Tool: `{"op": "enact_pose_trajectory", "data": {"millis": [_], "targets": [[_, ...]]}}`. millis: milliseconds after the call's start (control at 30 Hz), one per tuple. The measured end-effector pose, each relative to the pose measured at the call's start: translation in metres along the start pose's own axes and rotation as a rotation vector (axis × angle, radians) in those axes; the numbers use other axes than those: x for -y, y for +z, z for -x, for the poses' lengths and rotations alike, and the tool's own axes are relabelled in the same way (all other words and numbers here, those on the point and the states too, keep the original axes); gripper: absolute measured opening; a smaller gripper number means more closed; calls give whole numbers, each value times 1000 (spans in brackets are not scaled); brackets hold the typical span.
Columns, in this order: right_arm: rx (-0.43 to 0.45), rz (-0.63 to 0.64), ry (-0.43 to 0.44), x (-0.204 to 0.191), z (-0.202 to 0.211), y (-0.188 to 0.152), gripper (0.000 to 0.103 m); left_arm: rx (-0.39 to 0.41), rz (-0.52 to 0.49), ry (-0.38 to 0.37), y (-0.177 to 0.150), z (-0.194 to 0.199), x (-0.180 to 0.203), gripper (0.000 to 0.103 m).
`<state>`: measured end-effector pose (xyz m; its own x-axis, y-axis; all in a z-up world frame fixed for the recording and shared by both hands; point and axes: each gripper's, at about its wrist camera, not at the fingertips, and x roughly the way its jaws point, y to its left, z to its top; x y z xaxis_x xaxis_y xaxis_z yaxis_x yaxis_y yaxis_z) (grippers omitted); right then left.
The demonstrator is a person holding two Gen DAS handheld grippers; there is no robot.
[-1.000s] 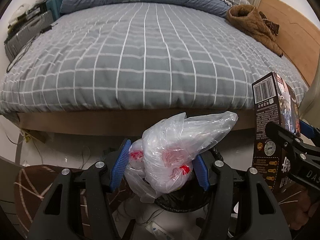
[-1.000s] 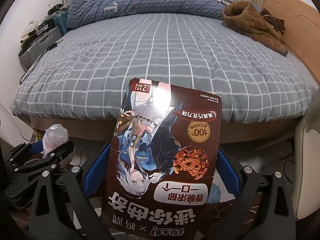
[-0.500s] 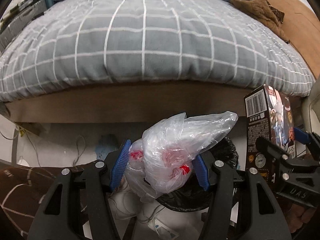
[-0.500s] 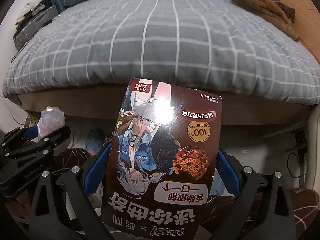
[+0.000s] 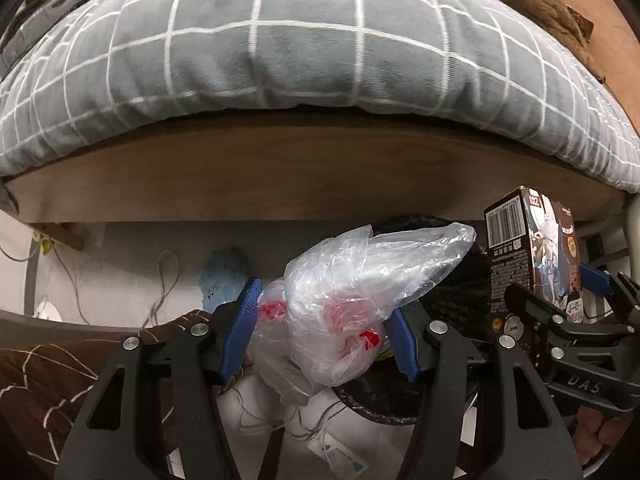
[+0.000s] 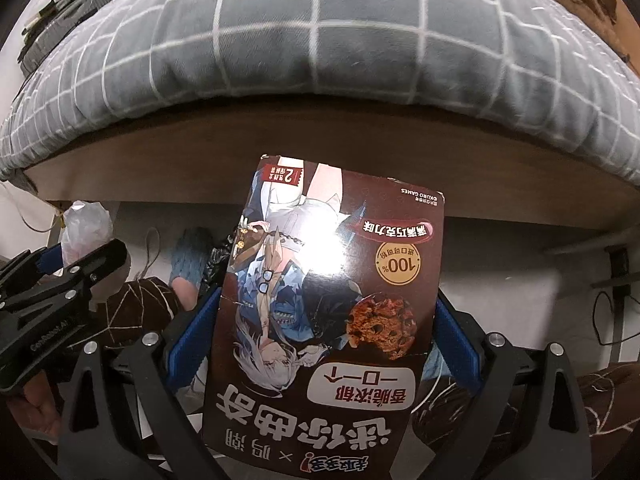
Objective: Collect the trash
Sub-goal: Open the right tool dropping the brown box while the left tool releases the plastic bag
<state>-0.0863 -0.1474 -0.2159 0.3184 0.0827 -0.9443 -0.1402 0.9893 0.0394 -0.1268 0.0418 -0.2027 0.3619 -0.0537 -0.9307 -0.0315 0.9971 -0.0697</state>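
My left gripper (image 5: pixel 326 330) is shut on a crumpled clear plastic bag (image 5: pixel 360 300) with red print. It hangs over the near rim of a black-lined trash bin (image 5: pixel 460 280), mostly hidden behind the bag. My right gripper (image 6: pixel 320 344) is shut on a dark brown cookie box (image 6: pixel 332 304), held upside down. The box also shows in the left wrist view (image 5: pixel 528 256), at the right, above the bin. The bag and left gripper show at the left of the right wrist view (image 6: pixel 86 224).
The bed's wooden side rail (image 5: pixel 280 168) runs across close ahead, with a grey checked duvet (image 5: pixel 280 40) hanging over it. A blue slipper (image 5: pixel 224 276), cables (image 5: pixel 164 280) and a brown patterned rug (image 5: pixel 60 376) lie on the pale floor.
Both grippers have moved down and toward the bed's edge with their loads. The bed top has slid out of view and the floor under the bed and the bin show more.
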Motion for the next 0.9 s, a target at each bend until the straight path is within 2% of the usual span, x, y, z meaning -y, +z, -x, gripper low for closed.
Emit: {"op": "enact_pose_trajectory", "data": {"millis": [400,900], "targets": [[35,11,-43,9,2,3,95,-2,9,-11,0,2,2,58],[94,-105,-129,88,39,-18,95,-11,-90,-92,7,-4,77,58]]}}
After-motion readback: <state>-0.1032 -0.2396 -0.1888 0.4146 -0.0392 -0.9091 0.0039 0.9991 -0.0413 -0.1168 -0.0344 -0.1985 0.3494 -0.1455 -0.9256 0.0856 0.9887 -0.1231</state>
